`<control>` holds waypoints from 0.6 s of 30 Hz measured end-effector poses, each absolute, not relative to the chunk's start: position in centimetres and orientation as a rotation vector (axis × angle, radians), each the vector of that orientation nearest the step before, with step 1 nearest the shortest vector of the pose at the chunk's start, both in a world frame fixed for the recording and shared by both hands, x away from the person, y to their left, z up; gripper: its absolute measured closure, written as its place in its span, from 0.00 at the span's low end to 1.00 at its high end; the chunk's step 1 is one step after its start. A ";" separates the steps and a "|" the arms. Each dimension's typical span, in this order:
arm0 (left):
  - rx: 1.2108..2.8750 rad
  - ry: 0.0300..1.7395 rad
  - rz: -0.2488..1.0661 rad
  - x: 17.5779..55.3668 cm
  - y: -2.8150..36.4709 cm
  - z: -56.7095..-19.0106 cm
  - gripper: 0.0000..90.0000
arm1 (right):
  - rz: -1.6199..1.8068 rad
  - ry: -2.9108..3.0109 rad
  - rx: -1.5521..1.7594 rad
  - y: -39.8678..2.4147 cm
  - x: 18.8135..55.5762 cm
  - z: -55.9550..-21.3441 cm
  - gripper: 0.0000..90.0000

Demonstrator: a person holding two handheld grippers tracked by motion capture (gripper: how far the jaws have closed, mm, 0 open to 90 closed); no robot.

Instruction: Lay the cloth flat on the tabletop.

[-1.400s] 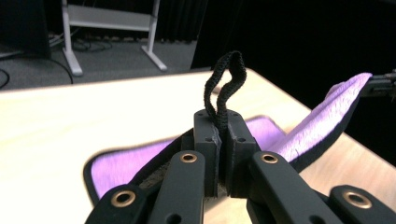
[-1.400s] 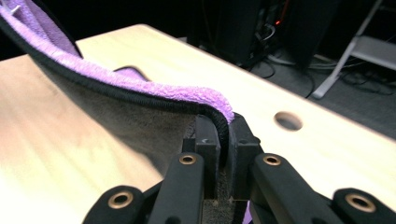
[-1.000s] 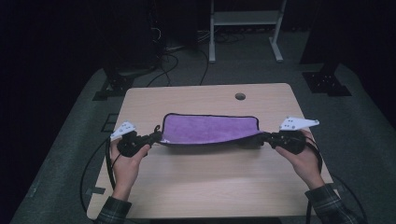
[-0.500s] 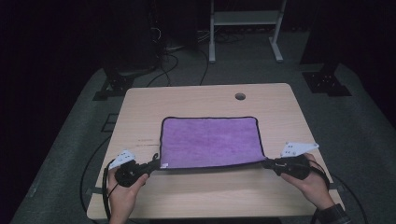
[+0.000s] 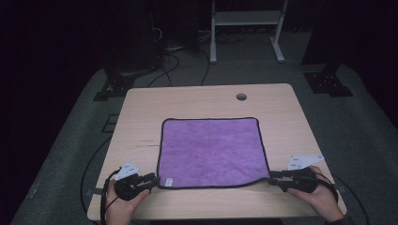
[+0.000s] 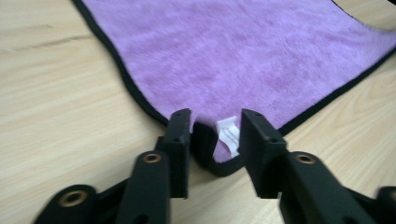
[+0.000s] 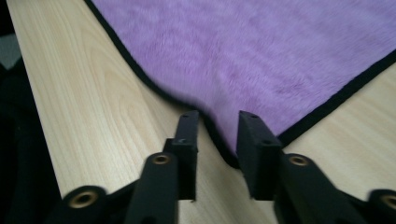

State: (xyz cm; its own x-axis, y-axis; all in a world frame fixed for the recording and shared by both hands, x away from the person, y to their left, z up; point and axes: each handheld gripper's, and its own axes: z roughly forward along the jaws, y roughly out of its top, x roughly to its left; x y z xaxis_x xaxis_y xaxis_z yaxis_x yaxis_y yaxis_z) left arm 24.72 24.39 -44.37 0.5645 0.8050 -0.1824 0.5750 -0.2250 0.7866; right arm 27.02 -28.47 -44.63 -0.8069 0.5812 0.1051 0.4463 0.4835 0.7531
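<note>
Purple black-edged microfibre cloth point(image 5: 211, 151) now flat on counter point(image 5: 141, 117); left tongs point(image 6: 214, 133) and right tongs point(image 7: 218, 128) just opening off near corners, spreading done.

The cloth point(image 5: 211, 150) lies flat on the worktop point(image 5: 141, 112), toward its near edge. My left gripper point(image 5: 154, 178) sits at its near left corner, my right gripper point(image 5: 273, 177) at its near right corner. A hole point(image 5: 241, 97) lies behind the cloth.
</note>
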 end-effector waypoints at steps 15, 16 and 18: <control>1.976 1.062 0.452 28.6 24.4 -43.6 0.58 | 1.198 2.393 1.025 -29.2 30.7 -45.0 0.46; 1.973 1.063 0.452 29.1 24.4 -43.7 0.56 | 1.187 2.369 1.035 -29.3 31.1 -45.1 0.44; 1.973 1.063 0.442 30.0 24.5 -44.0 0.55 | 1.154 2.332 1.071 -29.6 32.0 -45.3 0.42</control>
State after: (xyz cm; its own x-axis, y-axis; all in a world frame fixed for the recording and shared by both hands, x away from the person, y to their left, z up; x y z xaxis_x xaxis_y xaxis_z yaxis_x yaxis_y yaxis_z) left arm 30.00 24.45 -43.96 0.5800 0.8111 -0.0755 0.5184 -0.2960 0.8023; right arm 32.01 -29.59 -45.31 -0.6650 0.7459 0.0369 0.4819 0.3909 0.7842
